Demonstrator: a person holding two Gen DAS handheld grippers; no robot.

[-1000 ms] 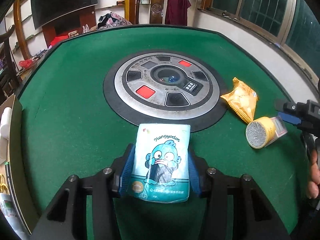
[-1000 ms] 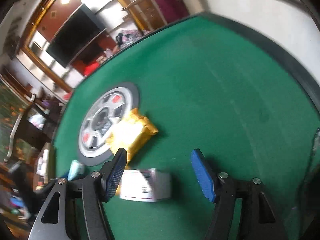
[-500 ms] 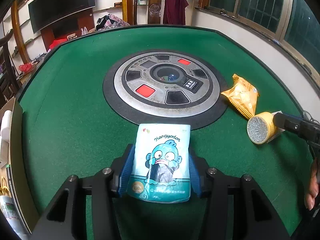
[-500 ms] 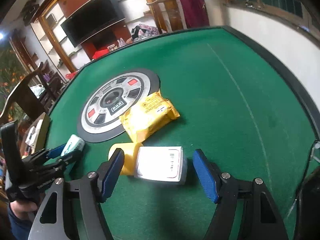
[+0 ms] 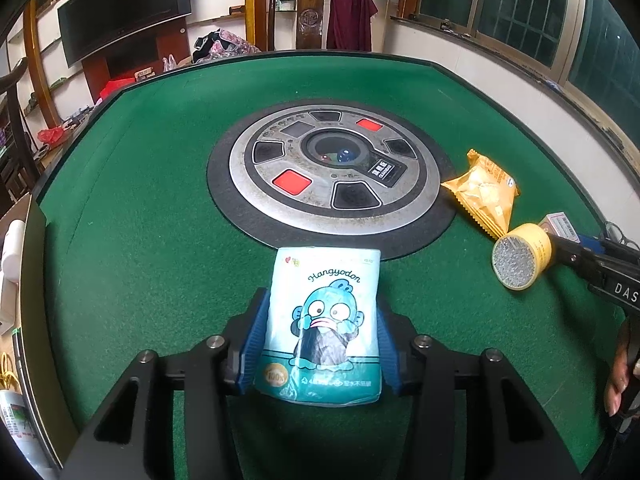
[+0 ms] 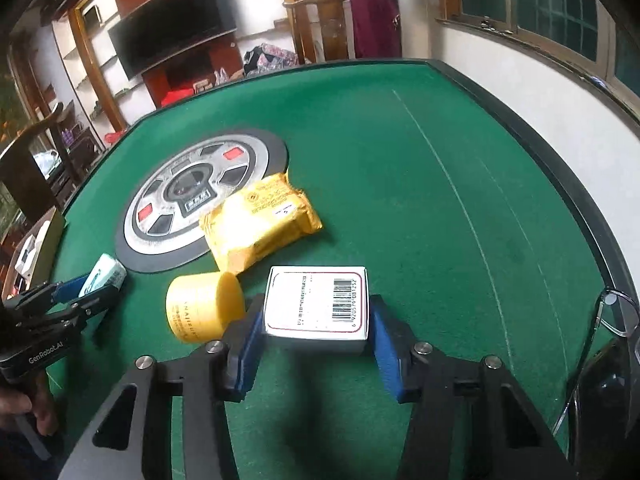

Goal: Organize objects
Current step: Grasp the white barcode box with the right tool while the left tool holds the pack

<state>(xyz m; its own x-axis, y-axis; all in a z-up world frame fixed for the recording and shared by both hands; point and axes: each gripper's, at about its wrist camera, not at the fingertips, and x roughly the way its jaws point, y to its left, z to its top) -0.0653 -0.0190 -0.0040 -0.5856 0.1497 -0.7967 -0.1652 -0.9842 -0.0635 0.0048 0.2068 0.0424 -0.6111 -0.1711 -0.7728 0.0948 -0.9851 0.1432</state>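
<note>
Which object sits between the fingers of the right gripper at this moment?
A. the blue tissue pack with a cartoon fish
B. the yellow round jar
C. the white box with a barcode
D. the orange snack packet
C: in the right wrist view the white box with a barcode lies between the two blue pads of the right gripper, while the yellow round jar sits just beside its left pad.
</note>
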